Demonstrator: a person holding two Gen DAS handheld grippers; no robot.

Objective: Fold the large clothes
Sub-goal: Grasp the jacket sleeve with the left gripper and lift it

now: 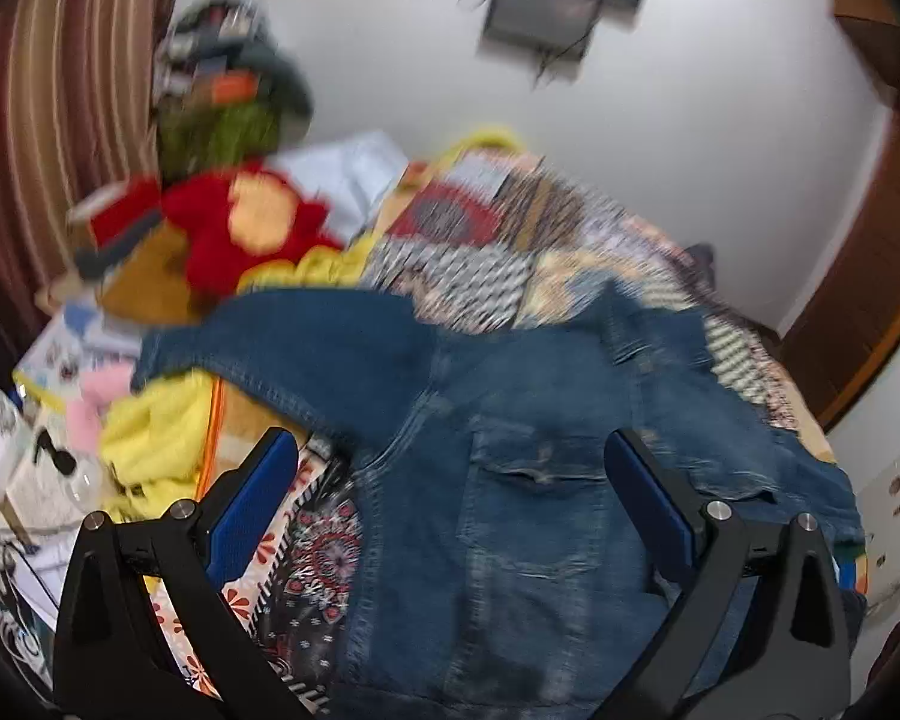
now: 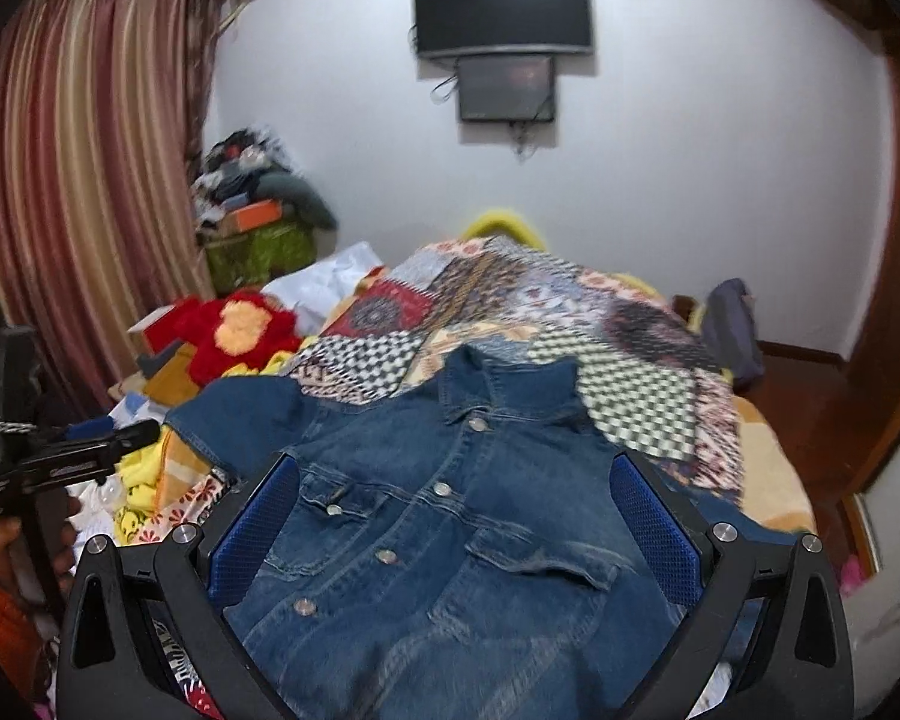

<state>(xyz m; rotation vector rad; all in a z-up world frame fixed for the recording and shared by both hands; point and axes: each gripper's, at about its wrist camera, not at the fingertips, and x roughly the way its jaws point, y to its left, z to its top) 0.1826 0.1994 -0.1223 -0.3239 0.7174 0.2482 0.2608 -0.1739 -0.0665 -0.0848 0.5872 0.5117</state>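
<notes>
Denim jacket (image 2: 450, 516) lies front-up, buttoned, on patchwork bedspread (image 2: 570, 324), collar at 12 o'clock. My right tool (image 2: 450, 516) and left tool (image 1: 450, 492) both hang spread above it, holding nothing. Best next: pinch sleeve (image 2: 222, 414) at 10 o'clock, fold inward flat.

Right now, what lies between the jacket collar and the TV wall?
In the right wrist view, the patchwork quilt covers the bed from the jacket collar to the far edge; a yellow rim shows past it, before the wall.
</notes>
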